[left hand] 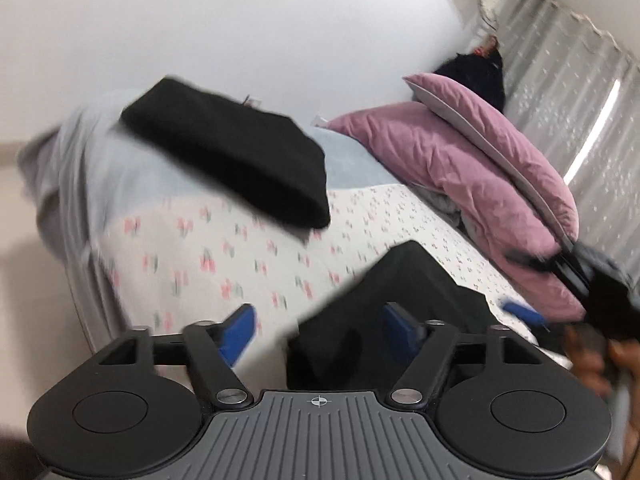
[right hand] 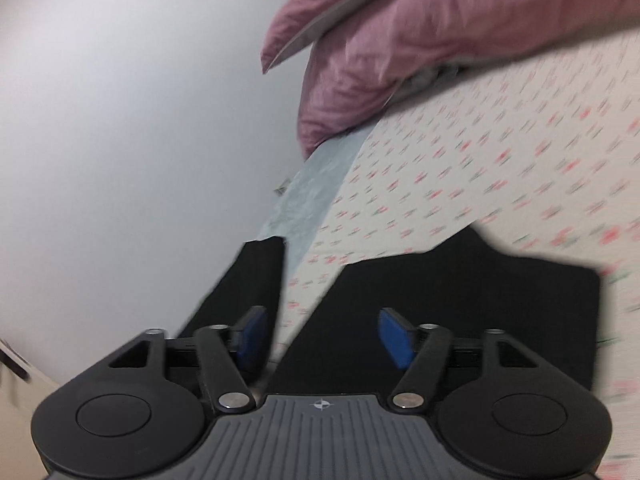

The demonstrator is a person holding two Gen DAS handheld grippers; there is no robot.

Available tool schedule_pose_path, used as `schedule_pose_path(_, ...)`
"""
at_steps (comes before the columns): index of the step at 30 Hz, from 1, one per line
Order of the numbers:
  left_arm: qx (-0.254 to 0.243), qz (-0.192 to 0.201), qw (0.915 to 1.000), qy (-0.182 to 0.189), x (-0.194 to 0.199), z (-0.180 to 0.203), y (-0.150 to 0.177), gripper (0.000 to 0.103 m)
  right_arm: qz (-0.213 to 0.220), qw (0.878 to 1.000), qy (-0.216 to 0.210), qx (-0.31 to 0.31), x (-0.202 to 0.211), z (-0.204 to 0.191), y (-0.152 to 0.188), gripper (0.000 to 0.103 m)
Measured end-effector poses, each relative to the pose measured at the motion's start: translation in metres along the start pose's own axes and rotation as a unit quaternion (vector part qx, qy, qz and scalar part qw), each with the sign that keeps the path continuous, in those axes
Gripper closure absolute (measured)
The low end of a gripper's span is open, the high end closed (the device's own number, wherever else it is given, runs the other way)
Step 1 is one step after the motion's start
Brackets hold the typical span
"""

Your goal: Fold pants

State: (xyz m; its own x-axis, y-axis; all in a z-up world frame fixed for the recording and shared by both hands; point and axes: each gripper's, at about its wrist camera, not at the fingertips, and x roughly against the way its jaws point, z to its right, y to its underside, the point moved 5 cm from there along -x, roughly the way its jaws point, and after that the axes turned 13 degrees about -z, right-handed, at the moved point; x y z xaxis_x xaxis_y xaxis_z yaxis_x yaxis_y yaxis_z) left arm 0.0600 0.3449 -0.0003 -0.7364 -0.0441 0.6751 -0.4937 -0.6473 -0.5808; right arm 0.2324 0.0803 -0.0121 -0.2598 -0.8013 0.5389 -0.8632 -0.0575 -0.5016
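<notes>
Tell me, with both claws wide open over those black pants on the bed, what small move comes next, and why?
Probably lower the left gripper and the right gripper onto the near edge of the black pants and pinch it. Both stand open with nothing clamped, and the pants lie flat on the flowered sheet, seemingly needing another fold like the folded black bundle farther back.

Motion blurs the floral sheet (right hand: 500, 168); person's hand (left hand: 600, 360) cut off.

A floral bedsheet (left hand: 248, 256) with small pink flowers covers the bed. A pink quilt (left hand: 472, 184) lies bunched along its far side, with a pale blue cloth (right hand: 316, 184) just beside it. A grey cloth (left hand: 68, 168) hangs off the bed's corner. Patterned grey curtains (left hand: 576, 92) hang behind, next to a plain white wall (left hand: 240, 20).
</notes>
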Motion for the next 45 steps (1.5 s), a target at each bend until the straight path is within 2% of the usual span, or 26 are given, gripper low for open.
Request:
schedule_pose_path(2,-0.038,-0.034,0.9987,0.009,-0.012,0.000,-0.019,0.017,0.007,0.999,0.028,0.017,0.020,0.009,0.007,0.028)
schedule_pose_path(4,-0.065,-0.094,0.9928,0.037,-0.032,0.002,-0.034,0.011,0.006,0.998,0.051,0.023,0.036,0.023,0.016,0.022)
schedule_pose_path(7,-0.104,-0.168,0.9779,0.069,-0.064,0.008,-0.046,0.009,-0.004,0.997,0.073,0.020,0.051,0.041,0.027,0.019)
schedule_pose_path(9,-0.136,-0.190,0.9699,0.070,-0.082,0.013,-0.053,0.008,-0.014,0.996,0.083,0.015,0.056,0.052,0.036,0.017)
schedule_pose_path(12,-0.186,-0.228,0.9525,0.081,-0.111,0.020,-0.062,0.007,-0.024,0.996,0.088,0.005,0.064,0.064,0.050,0.015)
schedule_pose_path(14,-0.183,-0.255,0.9455,0.088,-0.131,0.022,-0.065,0.008,-0.032,0.996,0.085,-0.005,0.066,0.072,0.061,0.015)
schedule_pose_path(16,-0.178,-0.297,0.9302,0.122,-0.148,0.025,-0.068,0.009,-0.045,0.996,0.077,-0.015,0.061,0.078,0.070,0.016)
schedule_pose_path(17,-0.177,-0.306,0.9245,0.143,-0.154,0.026,-0.072,0.010,-0.054,0.996,0.070,-0.022,0.057,0.080,0.076,0.017)
schedule_pose_path(19,-0.154,-0.324,0.9177,0.172,-0.165,0.027,-0.078,0.010,-0.056,0.997,0.053,-0.030,0.050,0.083,0.086,0.017)
schedule_pose_path(20,-0.141,-0.332,0.9144,0.185,-0.171,0.028,-0.081,0.011,-0.049,0.997,0.046,-0.031,0.049,0.082,0.087,0.018)
schedule_pose_path(22,-0.123,-0.342,0.9088,0.205,-0.181,0.030,-0.084,0.028,-0.043,0.998,0.023,-0.045,0.047,0.080,0.089,0.032)
schedule_pose_path(24,-0.103,-0.351,0.9043,0.219,-0.191,0.032,-0.082,0.039,-0.049,0.996,-0.016,-0.076,0.038,0.081,0.091,0.041)
schedule_pose_path(26,-0.091,-0.351,0.9031,0.230,-0.196,0.035,-0.078,0.046,-0.043,0.994,-0.030,-0.092,0.028,0.081,0.093,0.048)
schedule_pose_path(27,-0.088,-0.348,0.9037,0.233,-0.197,0.037,-0.075,0.055,-0.039,0.994,-0.030,-0.093,0.025,0.080,0.093,0.053)
schedule_pose_path(28,-0.088,-0.345,0.9053,0.231,-0.198,0.038,-0.072,0.066,-0.035,0.994,-0.031,-0.097,0.021,0.080,0.093,0.061)
schedule_pose_path(29,-0.086,-0.345,0.9048,0.234,-0.197,0.039,-0.072,0.070,-0.033,0.994,-0.030,-0.103,0.019,0.080,0.093,0.066)
schedule_pose_path(30,-0.078,-0.346,0.9044,0.238,-0.197,0.040,-0.069,0.077,-0.032,0.993,-0.028,-0.112,0.017,0.081,0.093,0.077)
schedule_pose_path(31,-0.072,-0.344,0.9051,0.240,-0.196,0.041,-0.067,0.080,-0.030,0.991,-0.030,-0.125,0.018,0.083,0.093,0.084)
schedule_pose_path(34,-0.082,-0.339,0.9056,0.241,-0.190,0.057,-0.057,0.083,-0.020,0.988,-0.046,-0.149,0.031,0.090,0.095,0.089)
schedule_pose_path(37,-0.106,-0.345,0.9003,0.244,-0.188,0.087,-0.036,0.083,-0.001,0.989,-0.029,-0.146,0.058,0.099,0.097,0.089)
schedule_pose_path(45,-0.156,-0.370,0.8699,0.286,-0.199,0.196,0.047,0.083,0.053,0.980,0.028,-0.188,0.167,0.169,0.100,0.090)
